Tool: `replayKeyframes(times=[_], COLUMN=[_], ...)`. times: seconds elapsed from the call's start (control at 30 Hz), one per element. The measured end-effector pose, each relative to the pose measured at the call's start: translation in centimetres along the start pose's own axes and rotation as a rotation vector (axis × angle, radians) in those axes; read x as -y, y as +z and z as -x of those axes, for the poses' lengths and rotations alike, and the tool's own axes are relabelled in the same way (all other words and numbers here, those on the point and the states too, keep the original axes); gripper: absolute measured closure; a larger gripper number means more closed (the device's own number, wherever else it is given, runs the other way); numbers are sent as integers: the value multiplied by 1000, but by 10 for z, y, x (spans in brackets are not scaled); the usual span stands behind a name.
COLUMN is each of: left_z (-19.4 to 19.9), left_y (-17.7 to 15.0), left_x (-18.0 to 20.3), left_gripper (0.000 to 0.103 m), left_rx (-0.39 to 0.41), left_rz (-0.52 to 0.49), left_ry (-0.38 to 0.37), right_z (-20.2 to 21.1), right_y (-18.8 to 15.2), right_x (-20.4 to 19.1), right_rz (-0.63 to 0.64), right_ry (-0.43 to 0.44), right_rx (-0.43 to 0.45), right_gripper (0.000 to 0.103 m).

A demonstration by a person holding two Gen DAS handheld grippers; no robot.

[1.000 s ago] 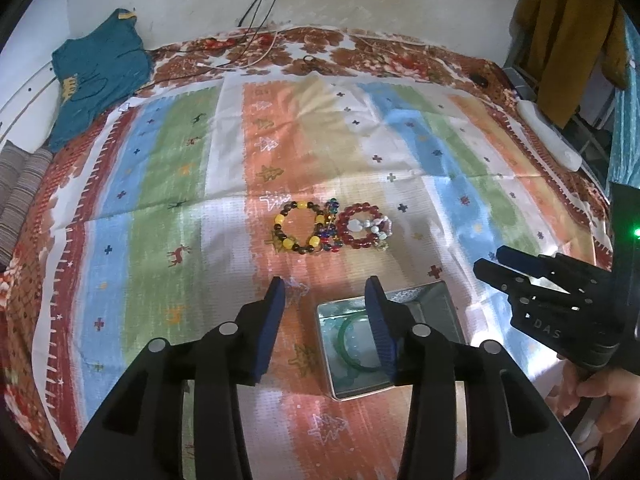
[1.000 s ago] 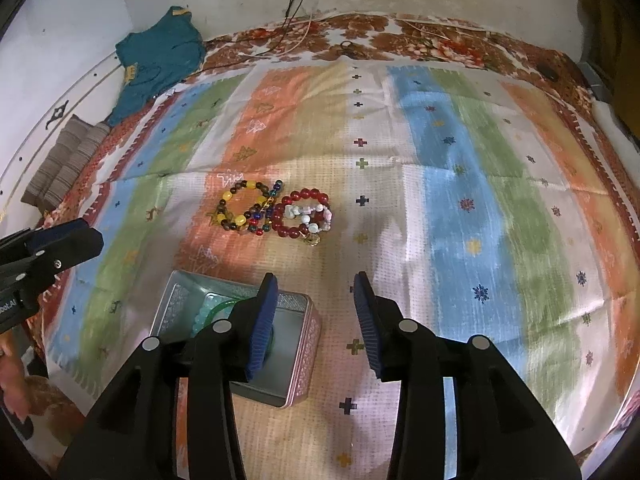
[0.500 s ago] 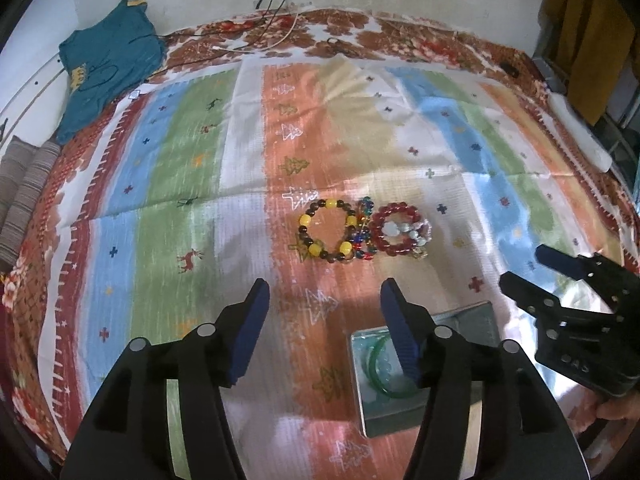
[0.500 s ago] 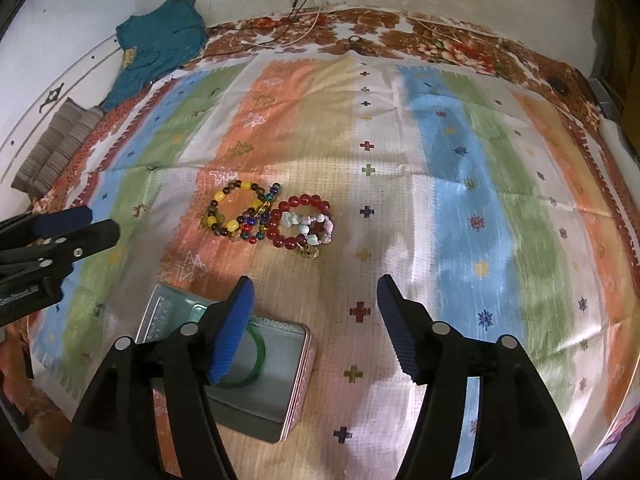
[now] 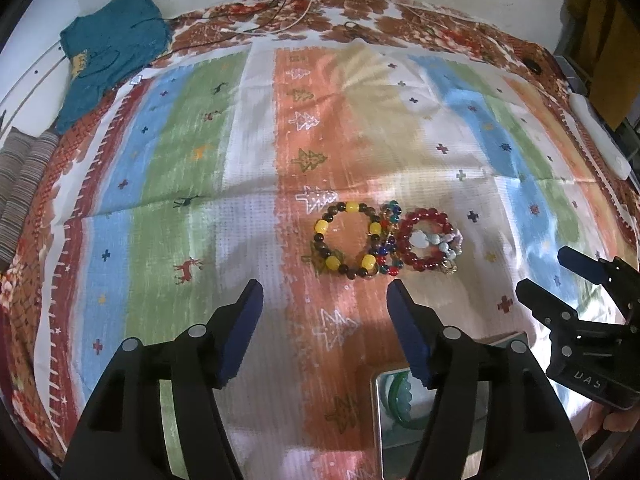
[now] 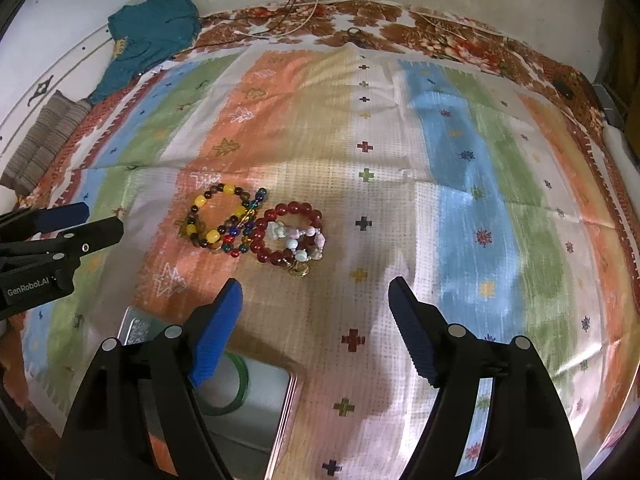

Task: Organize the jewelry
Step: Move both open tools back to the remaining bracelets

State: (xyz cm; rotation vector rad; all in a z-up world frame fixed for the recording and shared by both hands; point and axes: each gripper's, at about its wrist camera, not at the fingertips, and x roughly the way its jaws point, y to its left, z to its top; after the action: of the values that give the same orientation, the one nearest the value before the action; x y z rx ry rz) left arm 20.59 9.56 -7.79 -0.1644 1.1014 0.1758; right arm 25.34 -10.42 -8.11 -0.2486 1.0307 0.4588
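Both our left hand-held gripper (image 5: 324, 312) and right hand-held gripper (image 6: 314, 312) are opening, empty. The bracelets (image 6: 256, 226) seem tangled, so grabbing one may drag another.

Open striped cloth (image 6: 460, 208) is lying clear to the right of the bracelet cluster (image 6: 256, 226) and beyond it. Both the left gripper (image 5: 324, 308) and the right gripper (image 6: 316, 300) are opening with nothing between their jaws. The metal tin (image 6: 280, 420) is sitting just beneath them, crowding the near side.
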Motion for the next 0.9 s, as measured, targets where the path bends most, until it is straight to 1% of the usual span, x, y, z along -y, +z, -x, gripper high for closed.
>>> replayKeyframes(times=[0.23, 0.53, 0.63, 0.7, 0.77, 0.9], left_z=[-18, -45, -54, -59, -63, -71], left_y=[8, 16, 18, 21, 23, 25], left_x=[-5, -8, -9, -9, -10, -10], left_gripper=[37, 36, 36, 36, 35, 35], left_rx=[-23, -58, -72, -78, -82, -94], left_rz=[8, -6, -10, -12, -12, -24], left_ry=[22, 48, 50, 50, 49, 46], right_z=[-17, -38, -46, -51, -58, -71], right_y=[6, 14, 15, 15, 17, 18], right_x=[8, 6, 6, 8, 10, 13], right_rz=[-9, 17, 35, 34, 31, 30], right_ry=[-7, -13, -24, -25, -31, -31], right_rx=[-19, -44, -57, -68, -75, -95], right_gripper=[27, 27, 27, 26, 23, 23])
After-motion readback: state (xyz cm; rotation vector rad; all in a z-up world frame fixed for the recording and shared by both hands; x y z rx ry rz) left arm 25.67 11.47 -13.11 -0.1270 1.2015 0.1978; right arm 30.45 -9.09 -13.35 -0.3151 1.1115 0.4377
